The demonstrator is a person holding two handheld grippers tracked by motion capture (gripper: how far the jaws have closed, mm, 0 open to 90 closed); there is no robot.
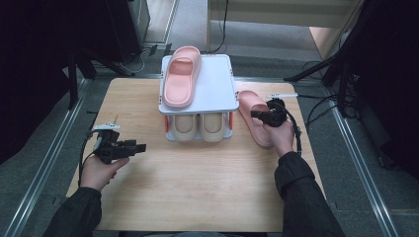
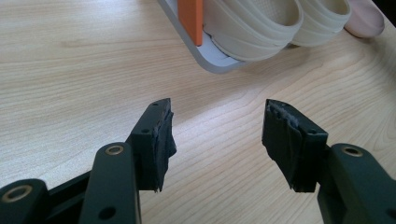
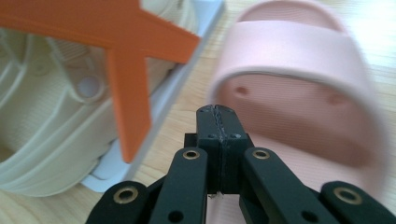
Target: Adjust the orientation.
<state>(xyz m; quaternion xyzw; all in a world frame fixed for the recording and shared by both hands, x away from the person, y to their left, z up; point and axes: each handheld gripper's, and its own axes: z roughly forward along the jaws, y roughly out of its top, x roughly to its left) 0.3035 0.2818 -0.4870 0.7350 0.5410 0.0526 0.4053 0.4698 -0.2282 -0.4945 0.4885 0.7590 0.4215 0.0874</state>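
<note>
High view shows a pink slipper point(image 1: 255, 118) lying on the table point(image 1: 197, 187) at 3 o'clock from the rack point(image 1: 197, 106). The right gripper point(image 1: 256, 114) hangs over it with jaws pressed together and nothing between them. At 8 o'clock from the rack, the left gripper point(image 1: 143, 147) has wide jaws holding nothing.

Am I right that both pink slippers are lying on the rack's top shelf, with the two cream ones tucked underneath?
Not quite: only one pink slipper lies on the rack's top shelf. The other pink slipper lies on the table to the right of the rack, at the right gripper, as the high view shows. The two cream slippers are indeed underneath.
</note>
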